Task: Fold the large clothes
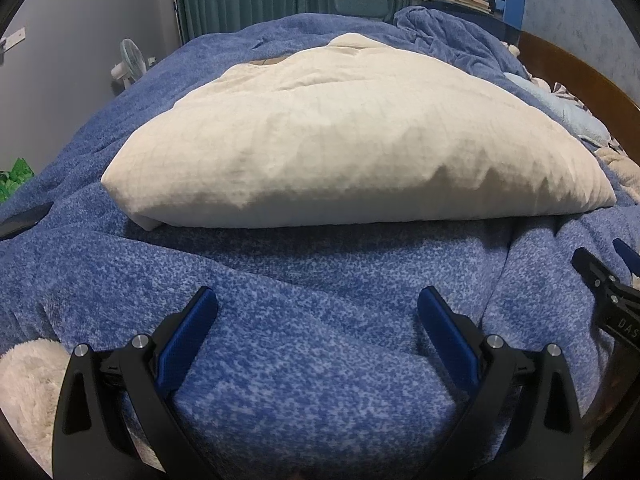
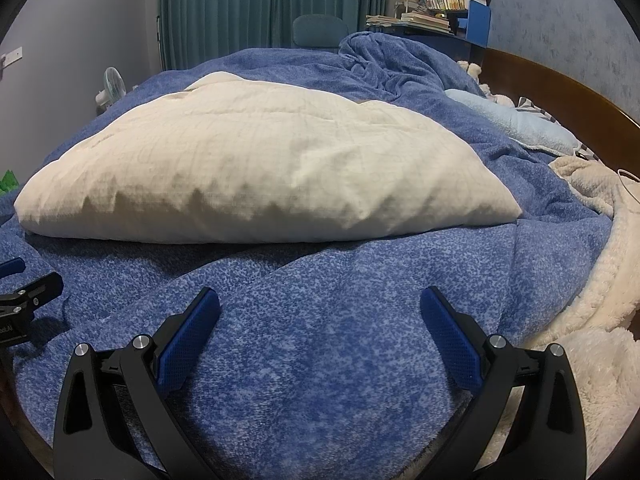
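Observation:
A cream folded garment (image 1: 352, 140) with a faint grid pattern lies flat on the blue fleece blanket (image 1: 312, 340) on the bed. It also shows in the right wrist view (image 2: 264, 168), on the same blanket (image 2: 320, 340). My left gripper (image 1: 318, 300) is open and empty, low over the blanket, short of the garment's near edge. My right gripper (image 2: 320, 300) is open and empty, likewise short of the near edge. The right gripper's tip (image 1: 608, 280) shows at the left view's right edge; the left gripper's tip (image 2: 28, 284) shows at the right view's left edge.
A cream fluffy blanket (image 2: 592, 280) lies at the right of the bed. A light blue pillow (image 2: 516, 124) and a wooden headboard (image 2: 560, 84) are at the far right. A fan (image 1: 130, 60), teal curtains (image 2: 260, 8) and a shelf with books (image 2: 440, 4) stand behind.

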`<state>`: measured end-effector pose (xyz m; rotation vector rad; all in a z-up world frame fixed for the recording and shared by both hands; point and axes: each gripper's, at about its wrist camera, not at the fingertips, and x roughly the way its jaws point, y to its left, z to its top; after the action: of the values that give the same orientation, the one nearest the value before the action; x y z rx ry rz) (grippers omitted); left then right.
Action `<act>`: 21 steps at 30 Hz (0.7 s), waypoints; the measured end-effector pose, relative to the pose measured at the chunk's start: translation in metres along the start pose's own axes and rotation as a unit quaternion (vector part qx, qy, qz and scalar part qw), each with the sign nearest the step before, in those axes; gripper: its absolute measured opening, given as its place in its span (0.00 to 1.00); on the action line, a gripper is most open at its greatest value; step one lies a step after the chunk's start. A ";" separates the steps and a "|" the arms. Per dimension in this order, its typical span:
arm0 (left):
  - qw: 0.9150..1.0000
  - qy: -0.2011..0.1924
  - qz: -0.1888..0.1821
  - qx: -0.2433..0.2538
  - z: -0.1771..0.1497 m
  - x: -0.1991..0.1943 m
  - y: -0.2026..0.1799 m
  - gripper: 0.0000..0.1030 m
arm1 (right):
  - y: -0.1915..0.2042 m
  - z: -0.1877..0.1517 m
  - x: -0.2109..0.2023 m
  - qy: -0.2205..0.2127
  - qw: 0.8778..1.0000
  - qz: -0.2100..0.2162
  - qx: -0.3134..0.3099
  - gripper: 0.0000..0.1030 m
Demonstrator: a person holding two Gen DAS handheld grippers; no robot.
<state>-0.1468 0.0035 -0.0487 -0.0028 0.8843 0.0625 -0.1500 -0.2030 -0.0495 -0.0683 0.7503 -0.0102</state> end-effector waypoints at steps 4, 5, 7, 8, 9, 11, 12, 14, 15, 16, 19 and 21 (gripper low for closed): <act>1.000 -0.001 -0.003 -0.004 0.000 0.000 -0.002 0.94 | 0.001 0.000 0.000 0.000 1.000 -0.001 0.000 0.94; 1.000 -0.002 -0.004 -0.005 0.000 0.000 -0.003 0.94 | 0.002 -0.001 0.000 0.000 1.000 -0.001 -0.001 0.94; 1.000 -0.002 -0.004 -0.005 -0.001 0.000 -0.002 0.94 | 0.001 0.000 0.000 0.000 1.000 -0.001 -0.001 0.94; 1.000 -0.002 -0.005 -0.006 -0.001 -0.001 -0.002 0.94 | 0.000 0.000 0.000 0.000 1.000 -0.001 -0.002 0.94; 1.000 -0.002 -0.006 -0.007 -0.001 -0.001 -0.001 0.94 | 0.000 0.000 0.000 0.000 1.000 -0.001 -0.002 0.94; 1.000 -0.002 -0.006 -0.007 -0.001 -0.001 0.000 0.94 | 0.001 0.000 0.000 0.000 1.000 -0.002 -0.002 0.94; 1.000 -0.002 -0.006 -0.007 -0.002 -0.001 0.001 0.94 | 0.002 0.000 0.000 0.000 1.000 -0.003 -0.002 0.94; 1.000 -0.002 -0.006 -0.007 -0.002 -0.001 0.001 0.94 | 0.000 0.000 0.000 0.000 1.000 -0.003 -0.004 0.94; 1.000 -0.002 -0.007 -0.007 -0.002 -0.001 0.001 0.94 | 0.001 0.000 0.000 0.000 1.000 -0.003 -0.004 0.94; 1.000 -0.002 -0.007 -0.007 -0.001 -0.001 0.001 0.94 | 0.000 0.000 0.000 0.000 1.000 -0.003 -0.004 0.94; 1.000 -0.002 -0.011 -0.009 -0.001 -0.002 0.003 0.94 | -0.002 0.001 0.001 0.001 1.000 -0.004 -0.007 0.95; 1.000 -0.002 -0.015 -0.011 -0.001 -0.002 0.005 0.94 | 0.000 0.000 0.001 0.000 1.000 -0.005 -0.008 0.95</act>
<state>-0.1489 0.0084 -0.0475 -0.0373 0.8787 0.0445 -0.1493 -0.2031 -0.0496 -0.0880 0.7510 -0.0137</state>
